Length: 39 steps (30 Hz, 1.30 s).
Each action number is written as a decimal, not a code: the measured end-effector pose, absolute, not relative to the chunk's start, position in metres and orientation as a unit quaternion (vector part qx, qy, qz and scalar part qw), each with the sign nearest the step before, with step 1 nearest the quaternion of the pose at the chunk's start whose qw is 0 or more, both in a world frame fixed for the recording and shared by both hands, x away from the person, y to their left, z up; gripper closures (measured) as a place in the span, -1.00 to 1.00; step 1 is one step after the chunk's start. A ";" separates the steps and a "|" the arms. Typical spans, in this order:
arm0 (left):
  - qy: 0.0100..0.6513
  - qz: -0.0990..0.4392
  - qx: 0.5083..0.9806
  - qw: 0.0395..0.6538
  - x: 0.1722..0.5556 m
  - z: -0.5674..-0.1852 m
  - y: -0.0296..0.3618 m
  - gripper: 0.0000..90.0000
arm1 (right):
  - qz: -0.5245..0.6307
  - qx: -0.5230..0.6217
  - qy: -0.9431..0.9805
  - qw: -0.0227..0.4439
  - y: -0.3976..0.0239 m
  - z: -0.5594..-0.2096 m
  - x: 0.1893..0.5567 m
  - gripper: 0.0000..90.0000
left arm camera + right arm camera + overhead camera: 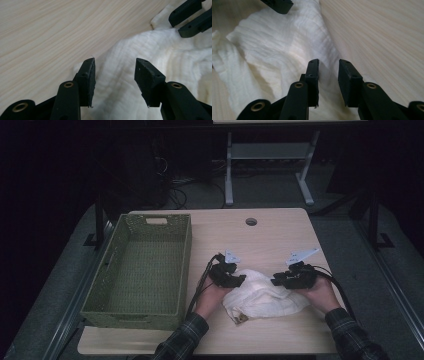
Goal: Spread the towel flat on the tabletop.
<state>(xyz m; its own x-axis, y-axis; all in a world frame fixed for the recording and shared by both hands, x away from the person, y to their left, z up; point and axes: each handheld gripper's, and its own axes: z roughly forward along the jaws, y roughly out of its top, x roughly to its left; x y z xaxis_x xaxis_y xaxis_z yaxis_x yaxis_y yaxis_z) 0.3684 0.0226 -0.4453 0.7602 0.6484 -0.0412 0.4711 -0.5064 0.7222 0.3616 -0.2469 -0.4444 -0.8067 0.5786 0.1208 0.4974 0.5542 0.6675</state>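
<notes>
White cloth [262,295] lies between left tongs [241,279] and right tongs [276,281], seemingly ungripped.

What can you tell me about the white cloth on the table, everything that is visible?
The white cloth is a soft, crinkled fabric with fine ribbing, lying rumpled and loosely folded on the wooden table, right of the green woven basket. A small brownish tag shows at its near edge. The left gripper and right gripper hover over it, jaws apart, fabric beneath the gaps.
</notes>
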 end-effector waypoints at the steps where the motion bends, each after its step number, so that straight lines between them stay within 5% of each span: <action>1: 0.325 0.117 0.862 0.371 0.371 -0.447 0.021 0.17 | 0.359 0.305 0.881 0.055 -0.246 -0.446 0.363 0.62; 5: 0.323 0.092 0.865 0.373 0.375 -0.451 0.019 0.81 | 0.353 0.301 0.884 0.053 -0.245 -0.450 0.366 0.94; 7: 0.319 0.088 0.865 0.378 0.372 -0.447 0.020 0.94 | 0.357 0.293 0.885 0.058 -0.247 -0.448 0.363 0.95; 15: 0.278 0.077 0.863 0.415 0.326 -0.421 0.029 0.94 | 0.378 0.272 0.883 0.060 -0.251 -0.433 0.325 0.95; 25: 0.273 0.018 0.887 0.372 0.298 -0.452 0.034 0.87 | 0.346 0.258 0.902 0.029 -0.246 -0.448 0.288 0.90; 35: 0.262 0.017 0.899 0.350 0.299 -0.461 0.028 0.86 | 0.375 0.300 0.873 0.088 -0.254 -0.430 0.334 0.60; 39: 0.262 0.017 0.899 0.350 0.299 -0.461 0.027 0.86 | 0.360 0.314 0.876 0.070 -0.250 -0.444 0.360 0.49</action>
